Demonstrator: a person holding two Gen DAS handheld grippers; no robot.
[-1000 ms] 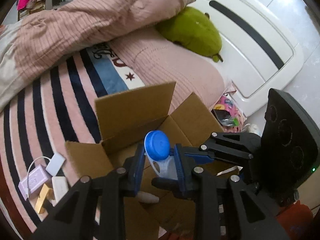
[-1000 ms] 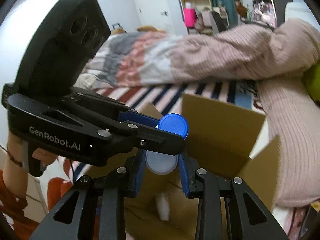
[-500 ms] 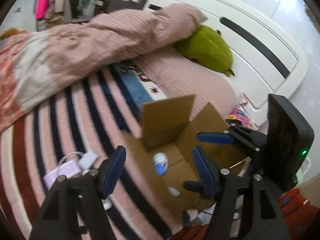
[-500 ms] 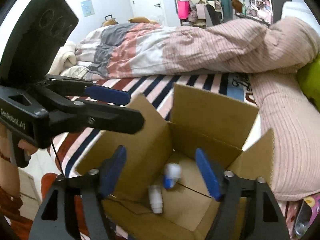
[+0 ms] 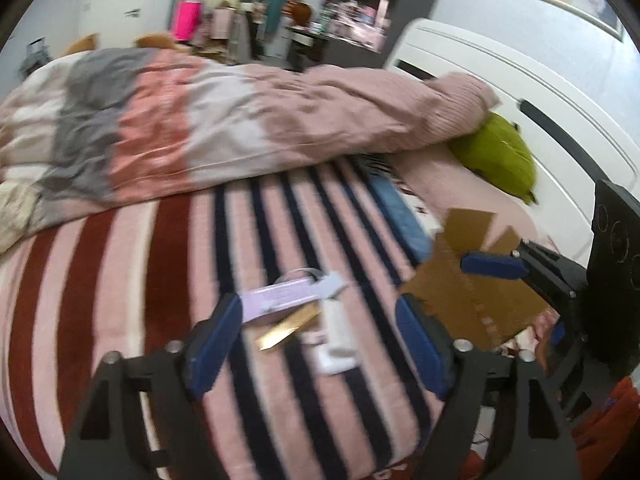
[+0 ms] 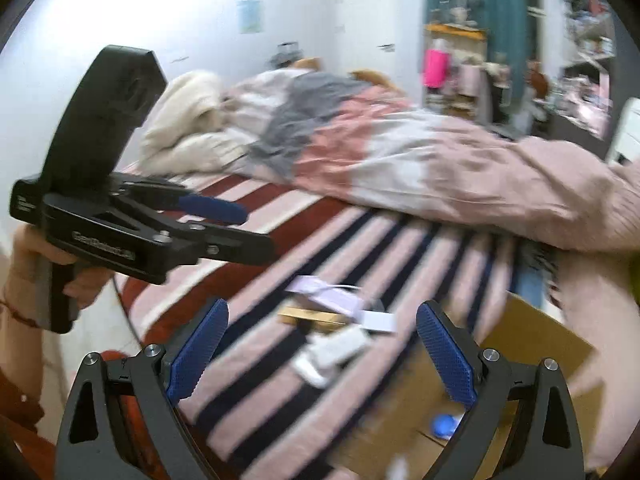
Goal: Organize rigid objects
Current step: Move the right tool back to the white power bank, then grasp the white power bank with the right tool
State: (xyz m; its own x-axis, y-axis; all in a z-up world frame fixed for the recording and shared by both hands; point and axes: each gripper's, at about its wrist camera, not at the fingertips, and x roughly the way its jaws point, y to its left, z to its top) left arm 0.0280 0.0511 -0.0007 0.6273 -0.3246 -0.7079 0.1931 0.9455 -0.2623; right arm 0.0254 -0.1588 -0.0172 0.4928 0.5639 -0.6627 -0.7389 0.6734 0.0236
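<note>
Peeking inside the cardboard box (image 6: 532, 344), only right wrist shows blue cap (image 6: 443, 425).

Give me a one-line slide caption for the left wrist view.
Left gripper, jaws opening and empty, over a lilac flat box, gold bar and white plastic charger on the striped blanket.

Home bedroom (bed (image 5: 460, 60), duvet (image 5: 240, 120))
</note>
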